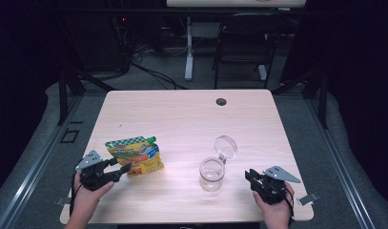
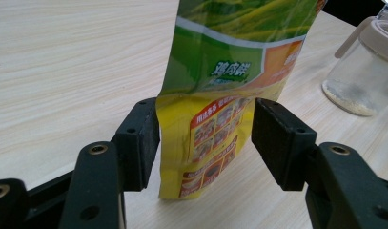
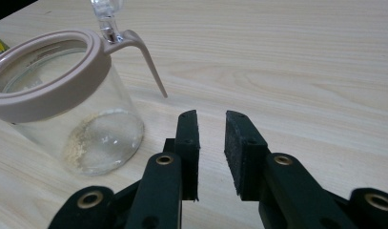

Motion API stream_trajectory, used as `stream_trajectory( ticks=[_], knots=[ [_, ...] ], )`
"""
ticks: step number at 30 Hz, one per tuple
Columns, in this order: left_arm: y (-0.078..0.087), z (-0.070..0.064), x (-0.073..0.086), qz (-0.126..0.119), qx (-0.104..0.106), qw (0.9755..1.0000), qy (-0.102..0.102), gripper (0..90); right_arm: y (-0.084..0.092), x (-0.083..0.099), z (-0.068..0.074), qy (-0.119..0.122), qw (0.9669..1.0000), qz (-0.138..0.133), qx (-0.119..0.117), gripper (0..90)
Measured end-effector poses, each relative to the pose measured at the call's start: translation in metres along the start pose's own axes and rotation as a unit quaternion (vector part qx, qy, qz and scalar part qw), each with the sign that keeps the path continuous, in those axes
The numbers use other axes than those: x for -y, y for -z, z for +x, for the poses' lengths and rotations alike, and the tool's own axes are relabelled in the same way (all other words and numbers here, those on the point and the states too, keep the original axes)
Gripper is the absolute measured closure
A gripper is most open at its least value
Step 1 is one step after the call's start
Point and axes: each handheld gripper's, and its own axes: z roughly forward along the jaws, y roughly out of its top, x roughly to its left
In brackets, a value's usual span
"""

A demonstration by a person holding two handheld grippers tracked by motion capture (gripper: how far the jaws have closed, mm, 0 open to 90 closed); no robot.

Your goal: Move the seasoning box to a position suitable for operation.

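Two grippers sit low in the high view: at lower left, the left gripper spreads its jaws around the pouch; centre, the jar, lid up; lower right, the right gripper, slightly parted, empty

Green-yellow pouch flat left; open glass jar upright right.

On the table, the pouch lies left of the jar, well apart. The jar's lid stands open behind it. The left gripper sits at the pouch's near end, the right gripper just right of the jar.
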Motion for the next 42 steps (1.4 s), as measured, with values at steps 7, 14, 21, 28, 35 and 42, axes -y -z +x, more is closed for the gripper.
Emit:
stream_trajectory(
  ticks=[7, 14, 21, 28, 35, 42],
  knots=[
    [-0.005, 0.003, 0.000, -0.002, 0.010, 0.9999, 0.012, 50.8, 0.007, 0.004, -0.004, -0.014, 0.9999, -0.004, 0.003, 75.3],
    [0.000, 0.001, 0.002, 0.003, 0.016, 0.9997, 0.015, 63.2, 0.004, 0.003, -0.003, -0.013, 0.9999, -0.004, 0.002, 75.3],
    [0.005, -0.005, 0.005, 0.006, 0.017, 0.9998, 0.011, 68.6, 0.000, -0.001, -0.002, -0.010, 0.9999, -0.005, -0.006, 75.3],
    [0.008, -0.014, 0.006, 0.008, 0.022, 0.9997, 0.009, 74.6, -0.004, -0.004, -0.001, -0.010, 0.9999, -0.004, -0.011, 75.3],
    [0.009, -0.020, 0.007, 0.011, 0.033, 0.9993, 0.014, 76.3, -0.006, -0.006, 0.000, -0.012, 0.9998, -0.006, -0.015, 75.2],
    [0.010, -0.024, 0.005, 0.018, 0.032, 0.9990, 0.024, 77.3, -0.006, -0.006, 0.001, -0.010, 0.9997, -0.008, -0.018, 75.1]
  ],
)
